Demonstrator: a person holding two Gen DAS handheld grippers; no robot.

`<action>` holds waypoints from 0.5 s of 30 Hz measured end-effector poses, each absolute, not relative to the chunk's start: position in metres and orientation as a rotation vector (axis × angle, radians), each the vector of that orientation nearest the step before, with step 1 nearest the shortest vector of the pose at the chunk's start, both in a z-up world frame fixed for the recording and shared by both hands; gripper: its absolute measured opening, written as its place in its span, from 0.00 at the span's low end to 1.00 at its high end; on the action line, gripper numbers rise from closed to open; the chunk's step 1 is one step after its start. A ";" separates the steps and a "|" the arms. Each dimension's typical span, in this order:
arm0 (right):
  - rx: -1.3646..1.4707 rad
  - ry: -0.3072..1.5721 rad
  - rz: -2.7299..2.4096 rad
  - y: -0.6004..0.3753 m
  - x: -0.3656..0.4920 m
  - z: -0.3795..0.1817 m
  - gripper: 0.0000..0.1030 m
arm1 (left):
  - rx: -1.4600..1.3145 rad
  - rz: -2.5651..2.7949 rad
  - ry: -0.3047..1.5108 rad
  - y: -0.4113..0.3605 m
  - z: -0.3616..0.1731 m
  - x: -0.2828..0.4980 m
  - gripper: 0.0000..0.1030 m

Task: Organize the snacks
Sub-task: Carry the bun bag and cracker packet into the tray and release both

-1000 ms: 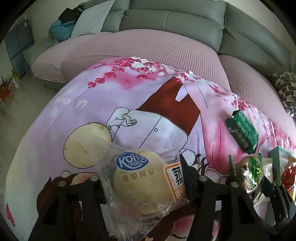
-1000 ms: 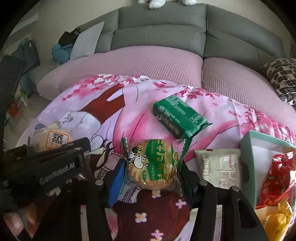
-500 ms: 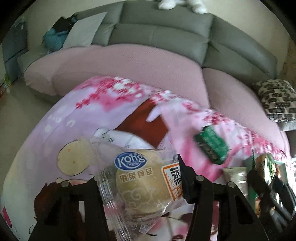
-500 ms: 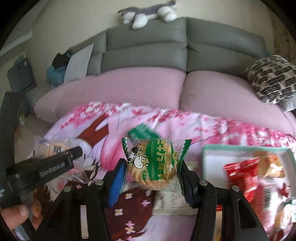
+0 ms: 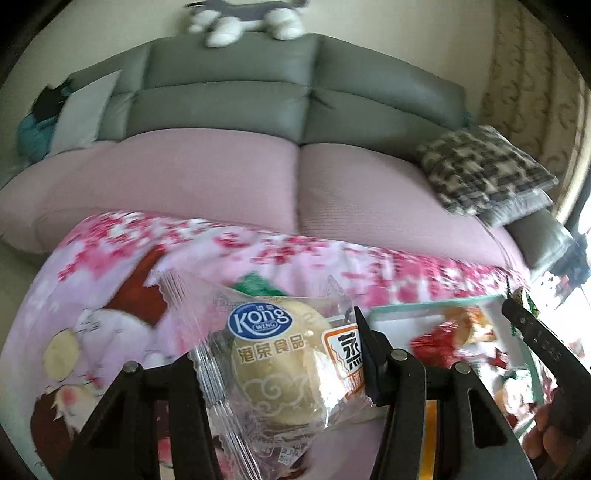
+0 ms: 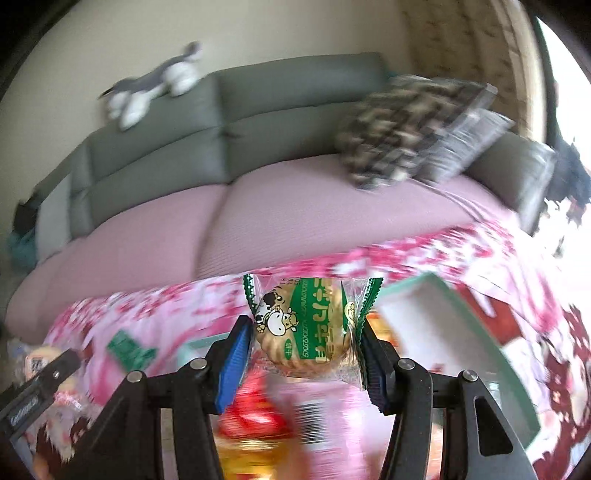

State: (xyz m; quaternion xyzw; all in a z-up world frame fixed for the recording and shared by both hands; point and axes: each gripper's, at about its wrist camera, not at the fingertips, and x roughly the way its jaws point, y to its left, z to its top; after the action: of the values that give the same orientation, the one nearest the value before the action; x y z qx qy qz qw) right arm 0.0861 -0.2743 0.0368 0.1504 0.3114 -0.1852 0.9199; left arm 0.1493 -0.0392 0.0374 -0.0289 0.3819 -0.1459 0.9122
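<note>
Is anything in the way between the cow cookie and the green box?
Nothing visible blocks it. The right tool holds the cookie in the air, with the box open just below and to the right. Red packets already lie in it, blurred, but bare white floor shows beside them.

My left gripper [image 5: 280,373] holds a bun in a clear wrapper [image 5: 273,365].

The black fingers squeeze the wrapper from both sides, and it has a blue round label. Under it I see a pink flowery cloth [image 5: 110,280]. At about 3 o'clock sits a box with a green rim [image 5: 424,304] with red packs inside. My other gripper [image 5: 535,332] pokes in at 4 o'clock. A grey sofa [image 5: 229,96] fills 12 o'clock, with a toy cat [image 5: 243,18] on top.
</note>
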 end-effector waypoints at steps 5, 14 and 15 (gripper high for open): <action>0.352 0.668 -0.540 -0.315 0.070 0.027 0.56 | -0.007 -0.429 0.778 -0.096 0.048 0.148 0.54; 0.407 0.704 -0.640 -0.349 0.056 0.013 0.56 | 0.144 -0.598 0.793 -0.192 0.042 0.135 0.54; 0.413 0.708 -0.646 -0.352 0.056 0.011 0.56 | 0.155 -0.605 0.794 -0.197 0.040 0.133 0.54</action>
State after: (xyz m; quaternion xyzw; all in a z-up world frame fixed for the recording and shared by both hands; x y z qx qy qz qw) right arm 0.0557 -0.3519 0.0112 0.1974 0.3382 -0.3088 0.8668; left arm 0.1333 -0.1975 0.0405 0.0742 0.3805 -0.2900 0.8750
